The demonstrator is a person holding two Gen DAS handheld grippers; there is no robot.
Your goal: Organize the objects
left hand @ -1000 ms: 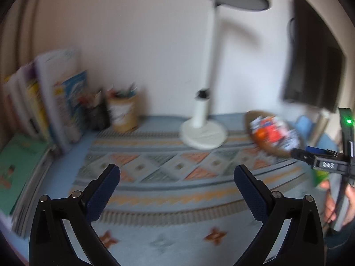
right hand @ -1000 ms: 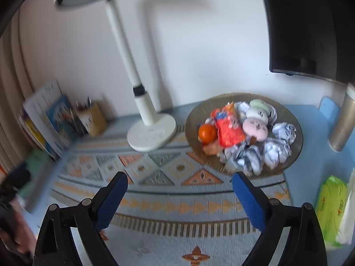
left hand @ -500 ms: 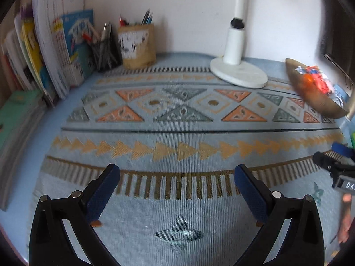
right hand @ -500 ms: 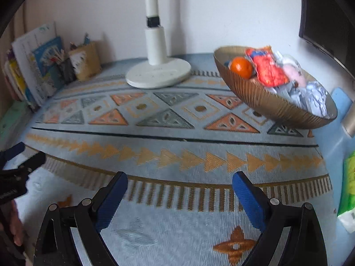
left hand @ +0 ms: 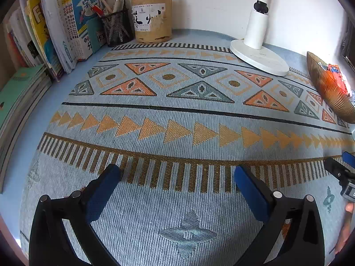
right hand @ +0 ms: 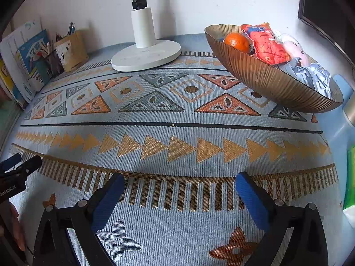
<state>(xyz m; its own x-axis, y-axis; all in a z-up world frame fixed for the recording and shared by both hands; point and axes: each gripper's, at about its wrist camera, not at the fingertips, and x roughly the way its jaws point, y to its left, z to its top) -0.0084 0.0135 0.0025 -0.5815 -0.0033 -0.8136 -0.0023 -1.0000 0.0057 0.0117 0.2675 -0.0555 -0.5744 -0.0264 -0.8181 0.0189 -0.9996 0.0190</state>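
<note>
The left gripper (left hand: 177, 175) hangs low over the pale blue woven mat with orange triangles (left hand: 177, 133), its blue-padded fingers (left hand: 104, 186) spread wide with nothing between them. The right gripper (right hand: 179, 186) sits likewise over the same mat, jaws wide apart and empty; each gripper shows at the edge of the other's view.

At the back left of the counter (left hand: 199, 35), a row of upright books (left hand: 73, 22) leans against the wall, with a black mesh pen cup (left hand: 116, 30) just beside it and a tan cylindrical pen holder with a paper label (left hand: 152, 20) next to that (both hold pens). The round white base of a desk lamp (right hand: 146, 55) rests partly on the mat's far edge. To its right stands a ribbed brown glass bowl (right hand: 266, 79) holding an orange fruit (right hand: 236, 42), a red-orange snack packet (right hand: 266, 44) and crumpled white wrappers (right hand: 310, 75). A green packet (right hand: 350, 177) lies at the far right edge, off the mat.
</note>
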